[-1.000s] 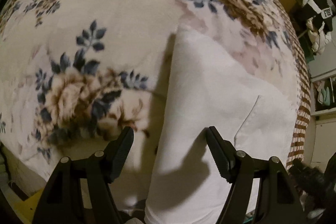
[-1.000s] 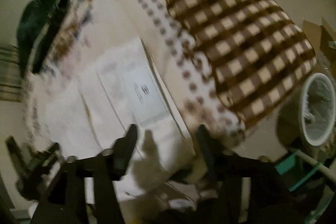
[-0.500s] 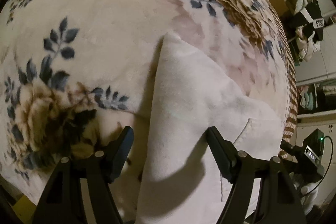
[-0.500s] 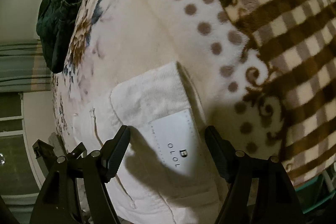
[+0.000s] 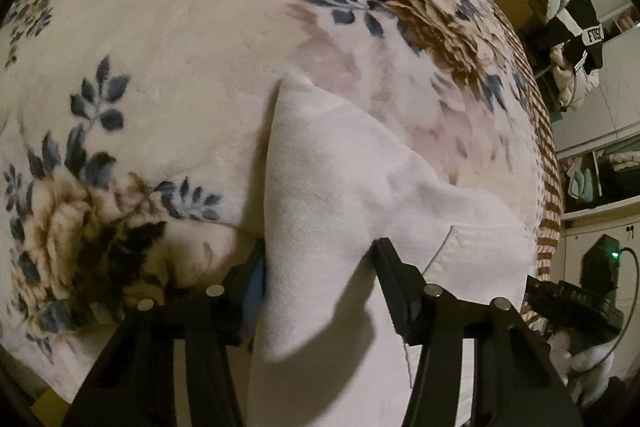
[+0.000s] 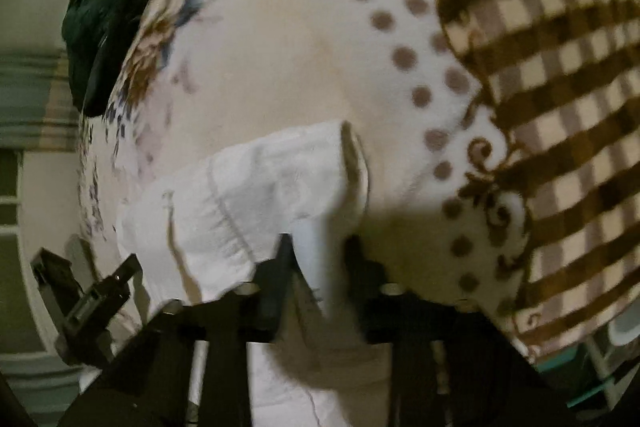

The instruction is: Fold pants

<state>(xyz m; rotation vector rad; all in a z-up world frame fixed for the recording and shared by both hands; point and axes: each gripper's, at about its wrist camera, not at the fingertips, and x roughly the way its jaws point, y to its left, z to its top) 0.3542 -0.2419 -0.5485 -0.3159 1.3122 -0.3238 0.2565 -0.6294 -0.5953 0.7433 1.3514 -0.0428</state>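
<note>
White pants [image 5: 344,187] | both grippers [image 5: 320,267] [image 6: 320,251] pinching | waistband blurred

Lighting: dim, warm, yellowish. Hard dark shadows beneath the white pants [image 5: 344,187]. Right wrist view motion-blurred, soft throughout. Fisheye bending, black vignetted corners.

L gripper [image 5: 320,267] half closed; R gripper [image 6: 316,259] nearly closed.
</note>
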